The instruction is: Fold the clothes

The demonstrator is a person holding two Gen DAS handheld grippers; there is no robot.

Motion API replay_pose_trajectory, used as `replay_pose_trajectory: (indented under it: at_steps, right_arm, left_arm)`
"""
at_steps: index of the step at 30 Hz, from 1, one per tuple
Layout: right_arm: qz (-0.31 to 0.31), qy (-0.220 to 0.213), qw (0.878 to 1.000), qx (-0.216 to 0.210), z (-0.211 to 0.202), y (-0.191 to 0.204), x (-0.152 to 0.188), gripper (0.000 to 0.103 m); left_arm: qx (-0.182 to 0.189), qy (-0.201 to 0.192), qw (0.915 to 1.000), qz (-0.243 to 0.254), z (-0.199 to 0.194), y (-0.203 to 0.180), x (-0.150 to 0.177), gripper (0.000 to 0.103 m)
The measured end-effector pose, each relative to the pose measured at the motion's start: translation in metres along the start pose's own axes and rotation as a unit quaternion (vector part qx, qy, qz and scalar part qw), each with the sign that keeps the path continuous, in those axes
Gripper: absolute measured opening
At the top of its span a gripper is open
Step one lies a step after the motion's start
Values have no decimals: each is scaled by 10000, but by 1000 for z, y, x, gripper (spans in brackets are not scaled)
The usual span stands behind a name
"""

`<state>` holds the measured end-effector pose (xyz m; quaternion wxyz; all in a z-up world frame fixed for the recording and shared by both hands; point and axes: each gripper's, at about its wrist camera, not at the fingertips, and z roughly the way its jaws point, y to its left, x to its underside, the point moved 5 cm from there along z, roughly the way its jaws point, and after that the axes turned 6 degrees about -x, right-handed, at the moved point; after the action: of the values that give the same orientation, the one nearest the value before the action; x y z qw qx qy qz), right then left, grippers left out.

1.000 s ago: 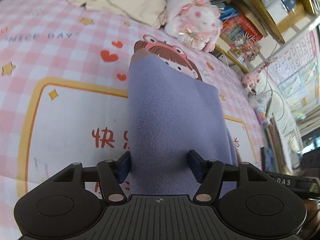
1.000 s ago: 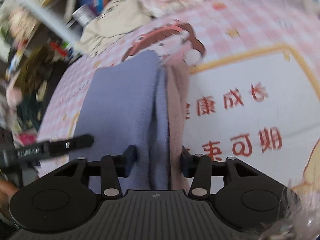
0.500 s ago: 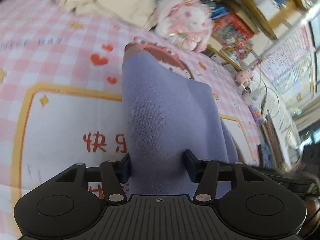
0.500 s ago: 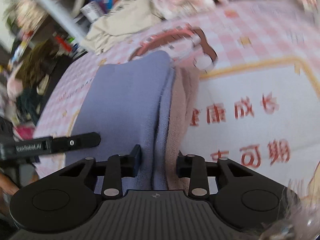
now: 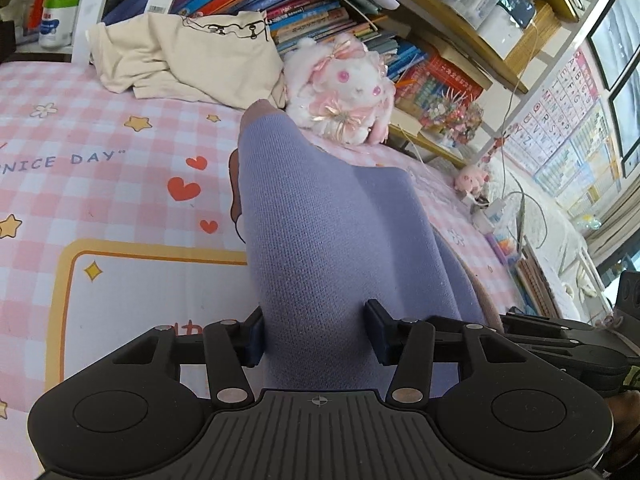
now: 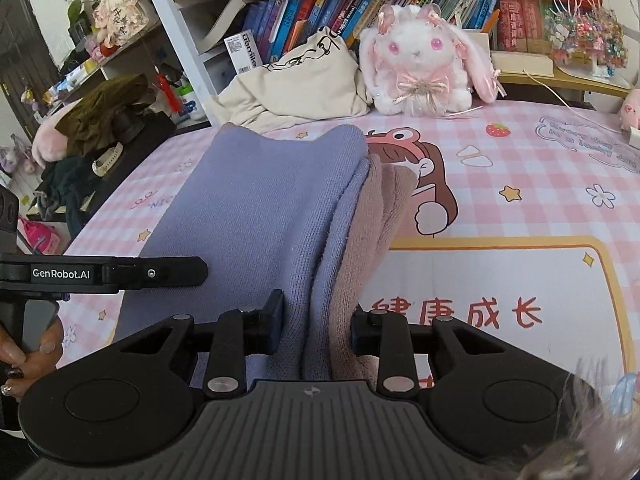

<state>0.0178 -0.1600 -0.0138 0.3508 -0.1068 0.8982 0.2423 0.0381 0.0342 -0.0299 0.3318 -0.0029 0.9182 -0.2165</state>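
A lavender knit garment (image 5: 320, 232) with a dusty-pink part hangs folded over the pink checked bed sheet (image 5: 100, 184). My left gripper (image 5: 316, 330) is shut on its near edge; the cloth fills the gap between the fingers. My right gripper (image 6: 316, 328) is shut on the other near edge, where lavender (image 6: 260, 216) and pink layers (image 6: 376, 216) bunch together. The left gripper's finger (image 6: 120, 274) shows at the left of the right wrist view.
A cream garment (image 5: 188, 60) and a white-pink plush rabbit (image 5: 344, 88) lie at the bed's far edge, before bookshelves (image 5: 304, 4). Dark clothes (image 6: 108, 116) pile off the bed's left side. Cables and small toys (image 5: 488, 200) lie at the right.
Both grippers have lifted and tilted up with the garment; the far shelves and rabbit have come into view. The garment's far end rises off the sheet. Grips unchanged.
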Motion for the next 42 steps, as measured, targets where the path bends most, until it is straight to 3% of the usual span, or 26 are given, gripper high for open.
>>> replay_pose_trajectory:
  at_steps: [15,33,42]
  right_arm:
    - [39,99,9998,-188,28,-7,-25,28]
    - [89,-96,9998,179,59,-2,-65,29]
    - [68,-29,9998,194,87,-17,-88,29]
  left_arm:
    - [-158,15,9999,-48,13,14,-24,49]
    - [202,40,9997,98,37,41,-72,49]
    - [141,82,9998,-73,61,51,-90,49]
